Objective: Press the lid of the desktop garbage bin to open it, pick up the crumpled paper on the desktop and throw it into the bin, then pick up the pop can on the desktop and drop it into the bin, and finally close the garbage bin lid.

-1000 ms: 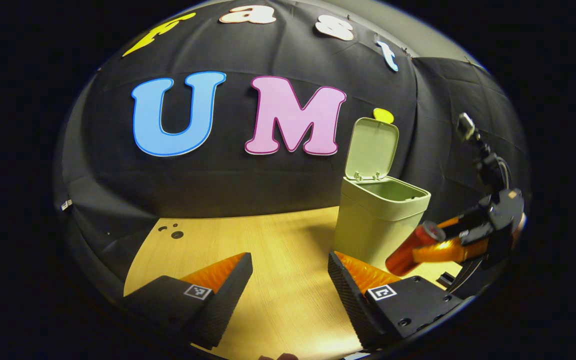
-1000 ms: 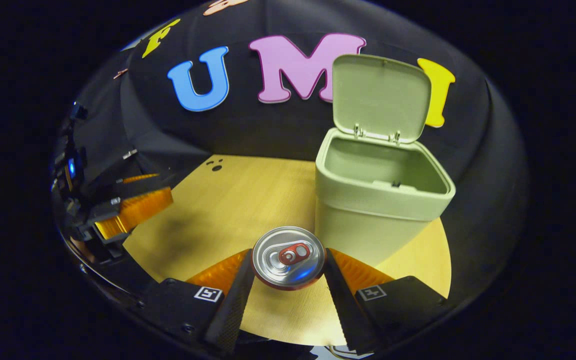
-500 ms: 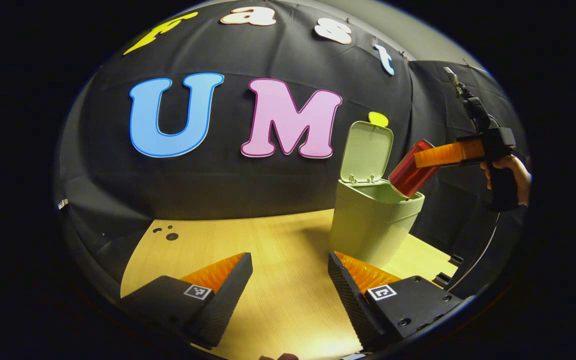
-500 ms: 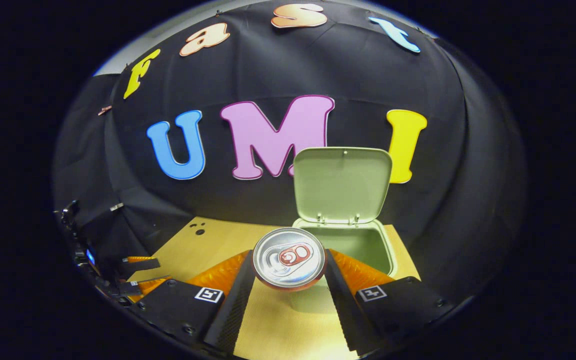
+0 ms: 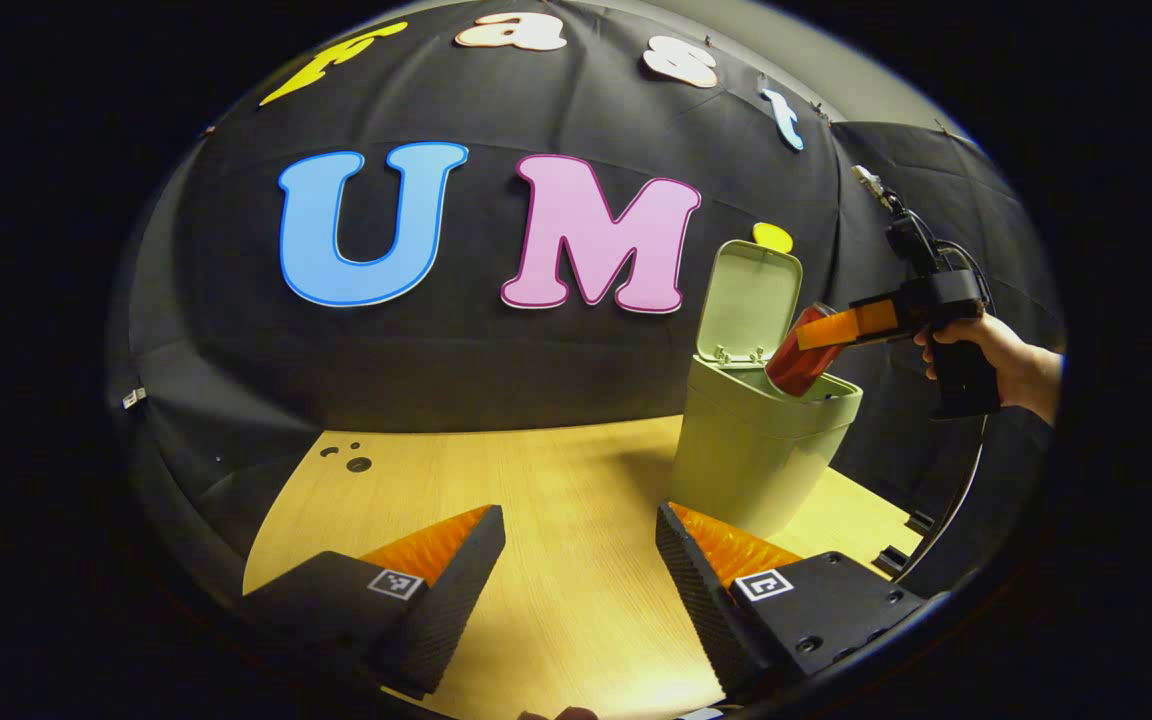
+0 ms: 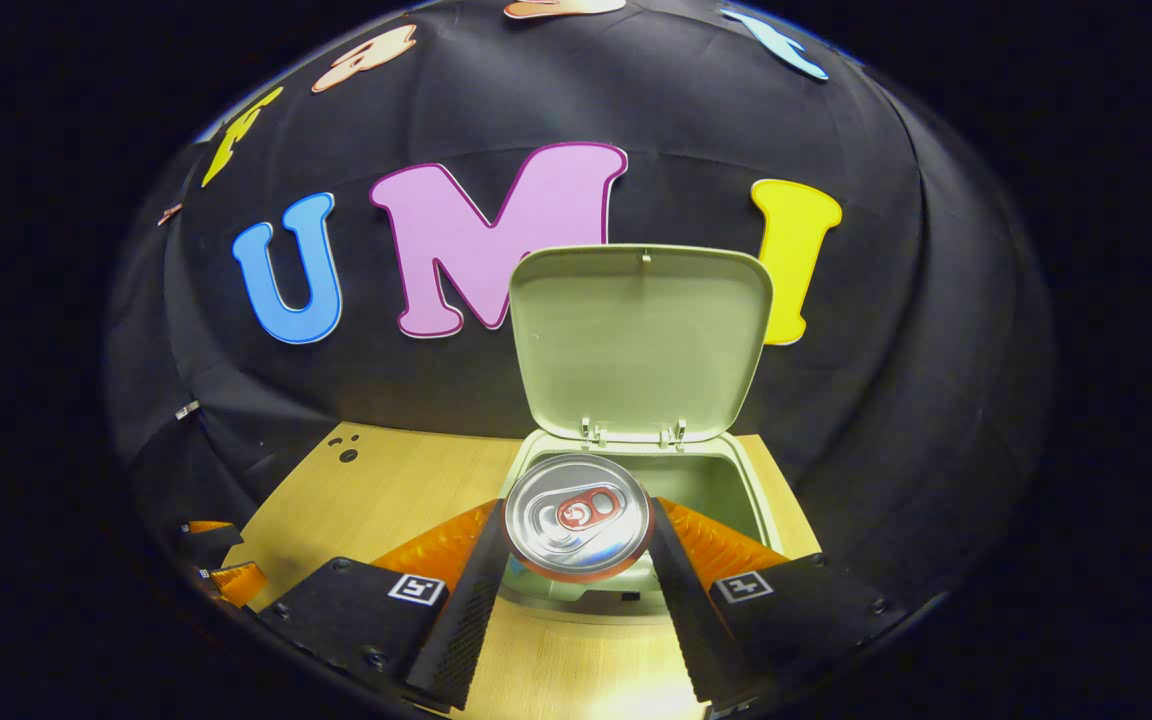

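Note:
The pale green bin (image 5: pixel 751 455) stands on the wooden desk with its lid (image 5: pixel 748 298) (image 6: pixel 641 340) raised upright. My right gripper (image 6: pixel 576 570) is shut on a red pop can (image 6: pixel 577 516), whose silver top faces the camera. In the left gripper view the pop can (image 5: pixel 798 352) tilts down over the bin's mouth, its lower end just inside the rim, held by the right gripper (image 5: pixel 841 330) in a person's hand (image 5: pixel 981 345). My left gripper (image 5: pixel 581 575) hovers open over the desk, left of the bin, with nothing between its fingers.
The wooden desk (image 5: pixel 536 500) spreads in front and to the left of the bin, with small dark holes (image 5: pixel 351 460) near its far left corner. Black cloth walls close off the back and sides.
The right gripper has carried the can up from desk level and forward over the open bin, then tipped it down into the mouth. The left gripper has barely moved.

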`<state>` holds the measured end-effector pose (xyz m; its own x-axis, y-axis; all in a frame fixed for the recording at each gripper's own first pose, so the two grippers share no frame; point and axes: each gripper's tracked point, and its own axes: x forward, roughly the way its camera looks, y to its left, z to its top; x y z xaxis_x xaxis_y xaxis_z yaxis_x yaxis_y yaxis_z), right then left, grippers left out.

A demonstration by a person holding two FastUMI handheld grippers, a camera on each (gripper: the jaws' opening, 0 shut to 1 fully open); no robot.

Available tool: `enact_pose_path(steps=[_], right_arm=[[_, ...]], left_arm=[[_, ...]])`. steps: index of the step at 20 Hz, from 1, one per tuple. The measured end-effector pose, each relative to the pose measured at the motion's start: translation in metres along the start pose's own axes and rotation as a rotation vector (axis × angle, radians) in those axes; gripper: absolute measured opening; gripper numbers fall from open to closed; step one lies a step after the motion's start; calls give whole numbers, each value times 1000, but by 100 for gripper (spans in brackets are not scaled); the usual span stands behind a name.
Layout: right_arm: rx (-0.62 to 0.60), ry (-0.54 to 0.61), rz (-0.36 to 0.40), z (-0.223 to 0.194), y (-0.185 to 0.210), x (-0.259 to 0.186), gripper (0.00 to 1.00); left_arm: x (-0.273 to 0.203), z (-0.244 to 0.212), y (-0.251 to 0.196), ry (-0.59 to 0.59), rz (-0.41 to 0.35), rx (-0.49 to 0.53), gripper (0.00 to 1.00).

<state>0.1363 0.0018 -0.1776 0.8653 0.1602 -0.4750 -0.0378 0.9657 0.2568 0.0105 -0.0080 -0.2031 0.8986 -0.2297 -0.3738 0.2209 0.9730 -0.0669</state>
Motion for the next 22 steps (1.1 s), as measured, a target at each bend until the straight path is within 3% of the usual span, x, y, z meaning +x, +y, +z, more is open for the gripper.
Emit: enact_pose_path(steps=[11, 22], right_arm=[[-3, 134, 25, -43, 4, 30, 83], [24, 148, 39, -51, 1, 36, 84]], left_arm=[[7, -14, 15, 26, 71, -9, 97], [16, -17, 16, 43, 88, -12, 97]])
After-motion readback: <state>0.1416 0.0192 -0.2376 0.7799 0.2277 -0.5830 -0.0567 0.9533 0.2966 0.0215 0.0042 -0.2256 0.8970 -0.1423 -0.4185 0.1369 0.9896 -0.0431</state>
